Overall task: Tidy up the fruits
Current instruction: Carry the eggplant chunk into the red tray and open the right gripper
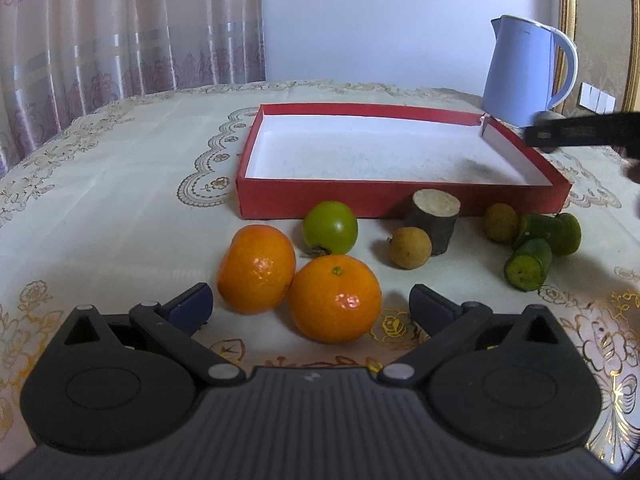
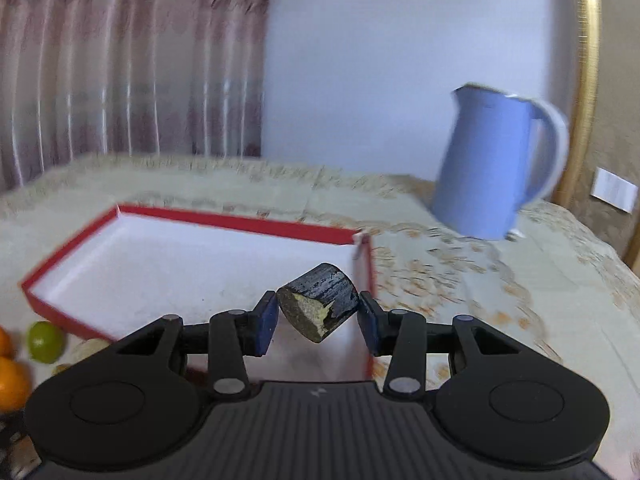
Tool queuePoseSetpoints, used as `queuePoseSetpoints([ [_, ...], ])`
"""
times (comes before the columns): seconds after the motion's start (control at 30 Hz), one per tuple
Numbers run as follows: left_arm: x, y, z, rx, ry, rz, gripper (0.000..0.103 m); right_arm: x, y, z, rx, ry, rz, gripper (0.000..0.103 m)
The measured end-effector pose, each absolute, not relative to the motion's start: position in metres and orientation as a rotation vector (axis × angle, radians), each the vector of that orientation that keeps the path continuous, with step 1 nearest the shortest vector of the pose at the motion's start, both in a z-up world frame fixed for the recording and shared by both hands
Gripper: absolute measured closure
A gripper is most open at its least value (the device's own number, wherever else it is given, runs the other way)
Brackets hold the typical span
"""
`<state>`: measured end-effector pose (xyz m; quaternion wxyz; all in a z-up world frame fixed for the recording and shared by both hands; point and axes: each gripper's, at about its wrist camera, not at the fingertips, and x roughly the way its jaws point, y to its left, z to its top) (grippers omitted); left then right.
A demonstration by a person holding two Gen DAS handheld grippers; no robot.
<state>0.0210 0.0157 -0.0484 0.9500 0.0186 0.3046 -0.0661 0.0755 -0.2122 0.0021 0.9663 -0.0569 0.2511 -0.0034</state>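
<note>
One dark cut stub (image 2: pixel 318 307) clamped in right tool (image 2: pixel 319 322), axis tilted, left tool (image 1: pixel 311 306) open

Your left camera looks down low over the fruit; your right sits higher (both see the red box (image 1: pixel 400 196) and kettle (image 2: pixel 492 168)).

a home dining room: embroidered tablecloth (image 1: pixel 120 200), patterned curtain (image 1: pixel 120 32) at ten o'clock, blue kettle (image 1: pixel 524 72) at two o'clock.

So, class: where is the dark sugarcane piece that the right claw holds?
In the right wrist view, the dark sugarcane piece sits clamped in the right claw, above the red tray's near right corner, with the blue kettle beyond.
</note>
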Motion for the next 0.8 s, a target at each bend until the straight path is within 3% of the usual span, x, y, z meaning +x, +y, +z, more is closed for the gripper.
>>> queuePoseSetpoints([
  [0.23, 0.025, 0.023, -0.048, -0.004, 0.628, -0.123, 0.0, 0.124, -0.198, -0.019, -0.151, 0.651, -0.031, 0.06],
  [0.4, 0.022, 0.023, -0.048, 0.003, 0.63, -0.125, 0.0, 0.114, -0.194, -0.016, -0.151, 0.646, -0.049, 0.052],
  [0.47, 0.02, 0.026, -0.047, -0.003, 0.628, -0.128, 0.0, 0.099, -0.196, -0.009, -0.134, 0.616, -0.055, 0.034],
  [0.53, 0.016, 0.032, -0.046, -0.026, 0.623, -0.146, 0.0, 0.08, -0.202, -0.003, -0.116, 0.57, -0.067, 0.028],
  [0.8, -0.009, 0.05, -0.048, 0.004, 0.59, -0.131, 0.0, -0.008, -0.226, -0.003, -0.082, 0.361, -0.12, 0.027],
])
